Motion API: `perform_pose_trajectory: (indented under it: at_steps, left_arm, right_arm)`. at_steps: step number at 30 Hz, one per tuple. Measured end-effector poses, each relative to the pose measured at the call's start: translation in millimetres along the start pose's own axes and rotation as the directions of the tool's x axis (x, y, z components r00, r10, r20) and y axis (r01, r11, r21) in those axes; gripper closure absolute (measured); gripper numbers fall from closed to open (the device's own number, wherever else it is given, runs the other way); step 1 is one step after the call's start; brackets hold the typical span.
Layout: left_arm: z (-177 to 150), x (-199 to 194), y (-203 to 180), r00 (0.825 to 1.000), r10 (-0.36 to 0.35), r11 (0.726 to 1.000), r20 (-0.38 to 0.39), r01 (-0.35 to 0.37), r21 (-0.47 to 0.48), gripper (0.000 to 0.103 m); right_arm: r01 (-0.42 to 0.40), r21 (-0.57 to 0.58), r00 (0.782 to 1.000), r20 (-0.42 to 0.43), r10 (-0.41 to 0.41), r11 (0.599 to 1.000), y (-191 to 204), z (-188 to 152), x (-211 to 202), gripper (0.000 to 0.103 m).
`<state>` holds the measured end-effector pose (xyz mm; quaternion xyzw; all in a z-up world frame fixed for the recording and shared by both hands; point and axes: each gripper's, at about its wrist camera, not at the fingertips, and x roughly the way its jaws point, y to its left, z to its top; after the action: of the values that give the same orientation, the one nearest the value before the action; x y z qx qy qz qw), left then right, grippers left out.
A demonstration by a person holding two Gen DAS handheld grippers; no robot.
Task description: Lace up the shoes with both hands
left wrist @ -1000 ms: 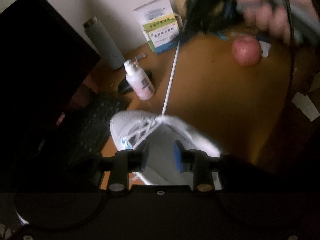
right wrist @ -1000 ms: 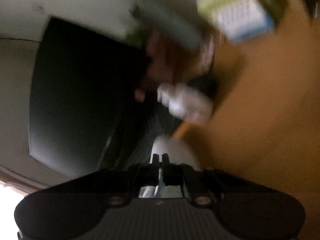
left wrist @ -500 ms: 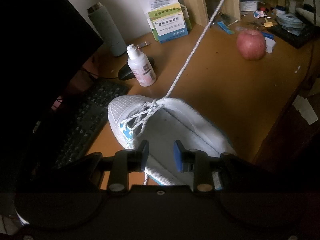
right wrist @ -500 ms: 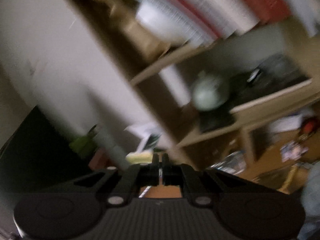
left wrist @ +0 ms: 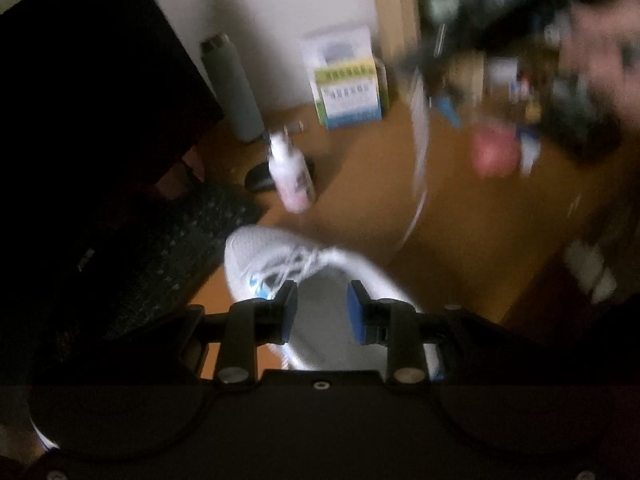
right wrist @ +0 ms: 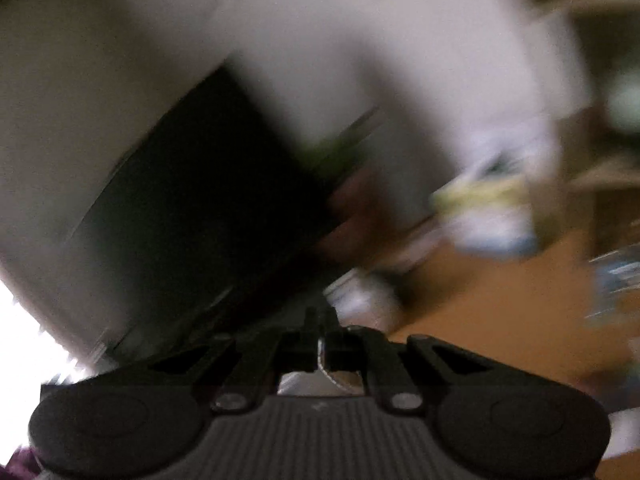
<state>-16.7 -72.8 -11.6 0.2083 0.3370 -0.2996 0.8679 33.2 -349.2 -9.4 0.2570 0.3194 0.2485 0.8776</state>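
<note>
**White lace under tension: risks at the pull**

White cord is what we are watching here: the lace (left wrist: 420, 184) is running from the eyelets of the shoe (left wrist: 280, 252) up and away to the far right, where the blurred right gripper (left wrist: 452, 40) is pinching it. In the right wrist view we are seeing its jaws pressed together on a short white strand (right wrist: 326, 364). The left gripper (left wrist: 322, 310) is hovering over the near part of the shoe with its blue pads (left wrist: 289, 312) spread apart and nothing visibly between them. The shoe is lying on the wooden desk (left wrist: 360, 200), toe pointing far-left, just beside the keyboard (left wrist: 172, 248).

We are judging three hazards. With the shoe unpinned, a hard pull is likely to be dragging or tipping it toward the spray bottle (left wrist: 292, 176). The thin lace may be slipping out of the closed jaws. A swinging lace is also risking a brush against the apple (left wrist: 496, 152) at the far right.
</note>
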Motion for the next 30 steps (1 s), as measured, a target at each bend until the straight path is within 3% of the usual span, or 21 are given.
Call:
perform_pose_trajectory:
  at_steps: [3,6,11,13,15,18,20,21,22,25,27,30]
  left_arm:
    - [8.2,-7.8,14.3,0.995,-0.085,0.986,0.05,0.091,-0.138,0.076]
    - [11.6,-12.3,24.6,0.988,-0.129,0.962,0.088,0.147,-0.229,0.076]
    - [10.6,-13.6,33.6,0.986,-0.117,0.945,0.119,0.147,-0.291,0.082]
    - [10.6,-12.2,36.1,0.985,-0.118,0.941,0.123,0.15,-0.304,0.097]
    - [9.6,-10.2,39.2,0.984,-0.124,0.939,0.127,0.158,-0.307,0.102]
    - [5.5,-9.9,47.8,0.982,-0.122,0.926,0.142,0.164,-0.341,0.102]
    - [0.6,-10.1,55.5,0.984,-0.098,0.913,0.146,0.147,-0.38,0.102]
    - [-1.1,-11.1,59.1,0.984,-0.098,0.903,0.15,0.152,-0.402,0.102]
    - [-4.1,-11.3,65.7,0.982,-0.101,0.883,0.159,0.162,-0.441,0.102]
    - [-11.4,-10.8,80.8,0.975,-0.122,0.819,0.186,0.205,-0.536,0.102]
    - [-15.3,-8.3,87.6,0.965,-0.159,0.766,0.209,0.254,-0.59,0.102]
    - [-19.0,-9.0,89.8,0.954,-0.19,0.717,0.231,0.295,-0.632,0.102]
  right_arm:
    - [-0.089,-0.011,0.993,-0.082,0.088,0.996,15.6,-5.3,36.0,0.1]
    - [-0.176,-0.012,0.972,-0.161,0.172,0.984,29.9,-10.3,71.3,0.1]
    - [-0.207,-0.041,0.957,-0.216,0.194,0.977,40.2,-8.1,87.1,0.1]
    - [-0.215,-0.063,0.954,-0.229,0.195,0.975,45.7,-7.3,88.5,0.1]
    - [-0.224,-0.09,0.95,-0.244,0.197,0.97,53.1,-7.7,88.6,0.099]
    - [-0.22,-0.093,0.951,-0.242,0.192,0.971,58.9,-8.5,89.2,0.094]
    - [-0.209,-0.076,0.957,-0.219,0.188,0.975,57.9,-5.8,84.9,0.083]
    - [-0.206,-0.074,0.959,-0.213,0.186,0.976,57.8,-5.0,84.2,0.069]
    - [-0.193,-0.079,0.965,-0.196,0.175,0.978,56.7,-3.6,81.3,0.063]
    - [-0.148,-0.212,0.974,-0.199,0.106,0.966,62.4,-8.0,75.3,0.063]
    - [-0.121,-0.368,0.973,-0.227,0.037,0.922,74.3,-18.5,76.8,0.063]
    - [-0.059,-0.589,0.979,-0.193,-0.07,0.806,96.9,-41.1,83.5,0.065]
